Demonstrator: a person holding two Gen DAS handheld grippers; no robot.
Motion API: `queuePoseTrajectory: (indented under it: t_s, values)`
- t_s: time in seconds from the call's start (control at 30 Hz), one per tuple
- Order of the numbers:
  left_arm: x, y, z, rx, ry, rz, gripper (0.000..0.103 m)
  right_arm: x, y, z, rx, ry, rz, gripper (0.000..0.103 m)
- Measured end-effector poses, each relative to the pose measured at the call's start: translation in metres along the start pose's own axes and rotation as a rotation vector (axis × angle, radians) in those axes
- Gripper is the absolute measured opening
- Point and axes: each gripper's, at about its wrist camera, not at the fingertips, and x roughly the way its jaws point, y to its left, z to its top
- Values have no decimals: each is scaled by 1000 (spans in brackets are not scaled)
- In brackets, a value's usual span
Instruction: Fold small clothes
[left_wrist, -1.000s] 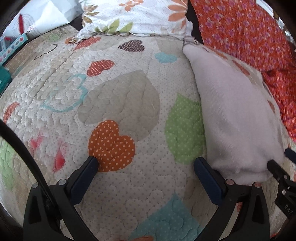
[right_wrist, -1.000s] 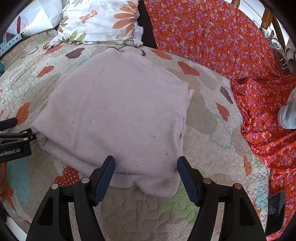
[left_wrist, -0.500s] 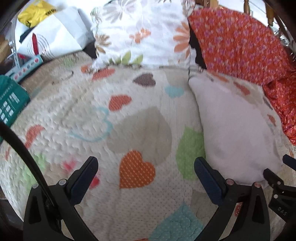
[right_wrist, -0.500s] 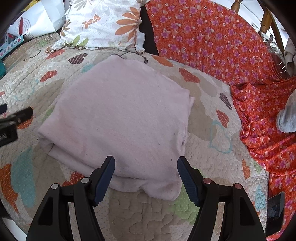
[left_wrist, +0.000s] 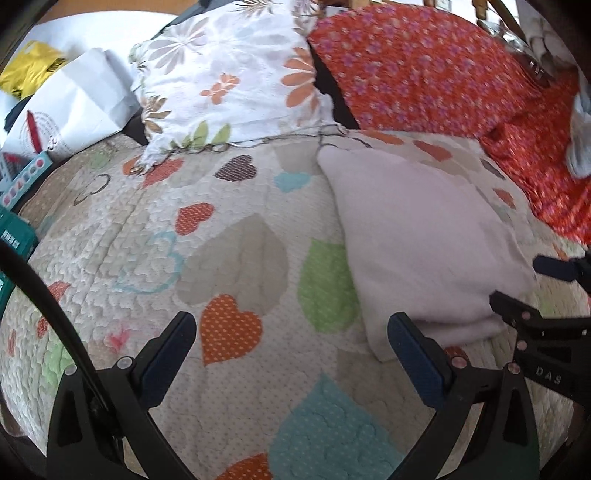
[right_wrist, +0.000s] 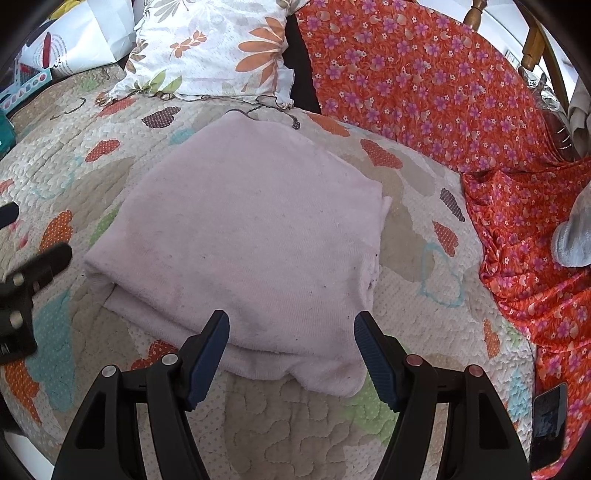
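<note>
A pale pink garment (right_wrist: 251, 236) lies folded in a flat rectangle on the heart-patterned quilt (right_wrist: 406, 229). It also shows in the left wrist view (left_wrist: 417, 236), to the right. My right gripper (right_wrist: 291, 350) is open and empty, hovering just above the garment's near edge. My left gripper (left_wrist: 291, 347) is open and empty over bare quilt (left_wrist: 229, 258), left of the garment. The right gripper's fingers (left_wrist: 517, 310) show at the right edge of the left wrist view. The left gripper's fingertips (right_wrist: 44, 262) show at the left edge of the right wrist view.
A floral white pillow (right_wrist: 214, 48) lies at the back. An orange flowered cloth (right_wrist: 461, 92) covers the back and right side. A black phone (right_wrist: 548, 424) lies at the lower right. White bags (left_wrist: 70, 99) and a teal box (left_wrist: 14, 232) sit at the left.
Both grippers have pulled back and up from the folded garment. The left gripper has drawn away from its left corner. More of the pillow and bags now shows.
</note>
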Motion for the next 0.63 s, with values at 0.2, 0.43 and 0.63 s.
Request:
queuePoseTrajectory:
  t_s: [0.2, 0.43, 0.63]
  values:
    - [3, -13, -5, 48, 19, -12, 103, 1, -2, 0, 6, 6, 0, 74]
    - [7, -18, -8, 64, 39, 7, 103, 1, -4, 0, 19, 1, 9, 75]
    - [12, -14, -8, 69, 58, 41, 103, 8, 0, -1, 14, 25, 17, 75]
